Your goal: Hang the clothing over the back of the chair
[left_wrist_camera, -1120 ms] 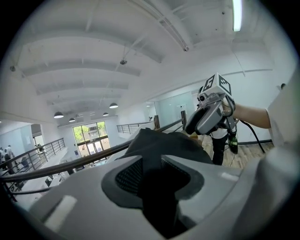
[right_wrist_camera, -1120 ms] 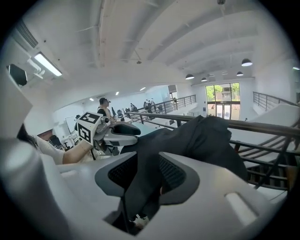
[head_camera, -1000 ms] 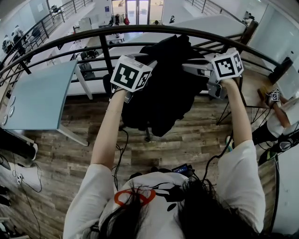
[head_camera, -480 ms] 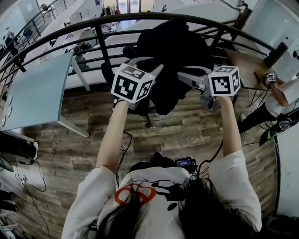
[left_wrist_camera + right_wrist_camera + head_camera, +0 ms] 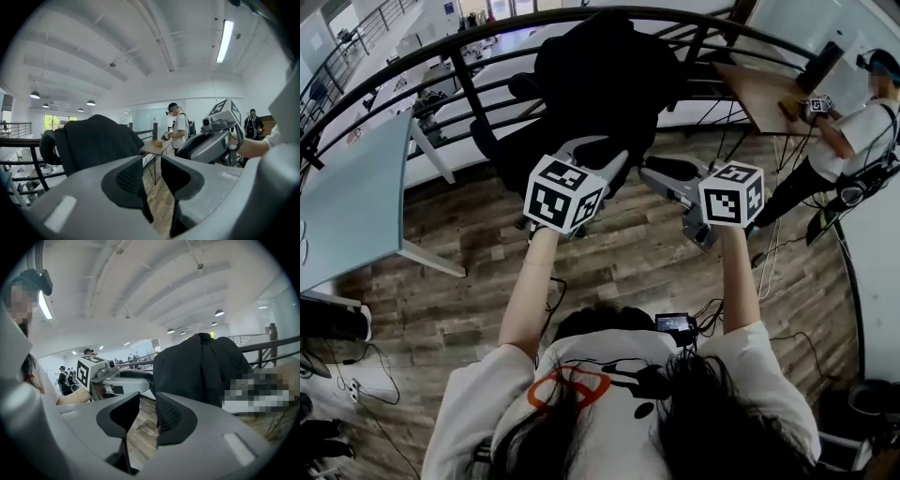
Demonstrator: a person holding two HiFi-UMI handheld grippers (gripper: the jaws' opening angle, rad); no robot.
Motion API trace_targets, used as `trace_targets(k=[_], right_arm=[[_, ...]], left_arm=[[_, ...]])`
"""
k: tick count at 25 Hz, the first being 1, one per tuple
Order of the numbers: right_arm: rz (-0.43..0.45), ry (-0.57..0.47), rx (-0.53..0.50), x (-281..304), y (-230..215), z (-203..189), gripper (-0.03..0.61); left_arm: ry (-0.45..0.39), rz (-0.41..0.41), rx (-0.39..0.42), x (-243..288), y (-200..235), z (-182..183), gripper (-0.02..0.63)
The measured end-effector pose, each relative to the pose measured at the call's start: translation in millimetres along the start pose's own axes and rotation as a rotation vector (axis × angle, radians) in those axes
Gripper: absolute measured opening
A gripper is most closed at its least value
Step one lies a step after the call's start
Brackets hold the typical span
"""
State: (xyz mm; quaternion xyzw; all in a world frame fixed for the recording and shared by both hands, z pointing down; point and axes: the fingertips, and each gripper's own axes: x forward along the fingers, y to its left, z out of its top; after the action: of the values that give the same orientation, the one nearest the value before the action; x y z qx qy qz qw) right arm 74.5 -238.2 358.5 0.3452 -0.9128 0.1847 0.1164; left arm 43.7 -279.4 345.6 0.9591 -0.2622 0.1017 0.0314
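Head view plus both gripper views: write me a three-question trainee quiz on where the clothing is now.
1. True or false: the black clothing hangs draped over the chair back.
2. Between the left gripper jaws is: A) the clothing, B) nothing, C) a cable.
3. Fill in: beyond the chair runs a dark metal ___.
Key: 1 true; 2 B; 3 railing.

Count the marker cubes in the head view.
3. One cube on the left gripper, one on the right gripper, a small one at the wooden table, upper right. Others may be hidden.
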Motion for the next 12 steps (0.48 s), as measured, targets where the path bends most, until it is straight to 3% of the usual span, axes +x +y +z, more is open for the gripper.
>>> trace_targets(k=[7,12], right_arm=[[-0.047,-0.05,0.057,-33,-2,-34,0.127],[-0.067,-0.057,0.062,-72,2,-60,0.123]], left_arm=[[0.009,-0.055,0.003,17,-49,-18,0.124],[-0.007,-0.047,-0.02,28,-96,-25,0.124]])
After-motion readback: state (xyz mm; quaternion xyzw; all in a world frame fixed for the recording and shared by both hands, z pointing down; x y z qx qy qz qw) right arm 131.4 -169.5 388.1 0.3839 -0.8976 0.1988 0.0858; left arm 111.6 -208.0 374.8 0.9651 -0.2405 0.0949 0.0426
